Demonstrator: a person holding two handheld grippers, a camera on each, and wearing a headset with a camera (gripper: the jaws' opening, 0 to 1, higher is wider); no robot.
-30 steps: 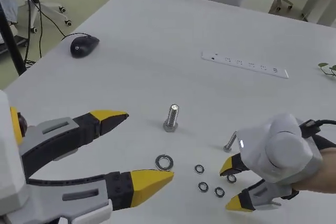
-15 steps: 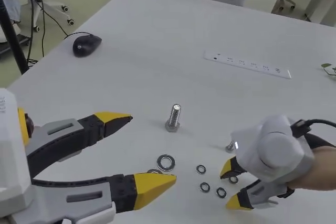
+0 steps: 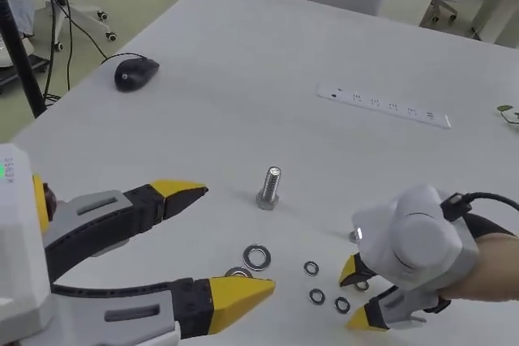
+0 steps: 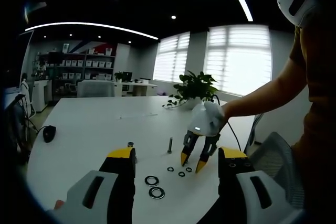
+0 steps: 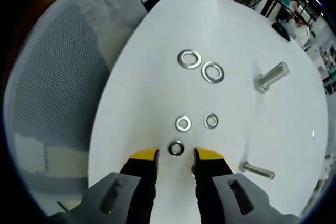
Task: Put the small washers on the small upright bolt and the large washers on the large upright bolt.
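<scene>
Washer (image 5: 176,148) lies on table (image 5: 152,66) between right gripper (image 5: 176,155) fingers (image 5: 143,157).

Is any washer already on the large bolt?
No: in the right gripper view the large bolt is bare, and both large washers lie flat on the table.

Head view: from the near edge, looking forward and down across the white table (image 3: 243,79). Left gripper view: low, level, facing the windows (image 4: 239,59). Right gripper view: close above, looking steeply down. All three share the small washers (image 3: 311,267) and large bolt (image 3: 270,188).
</scene>
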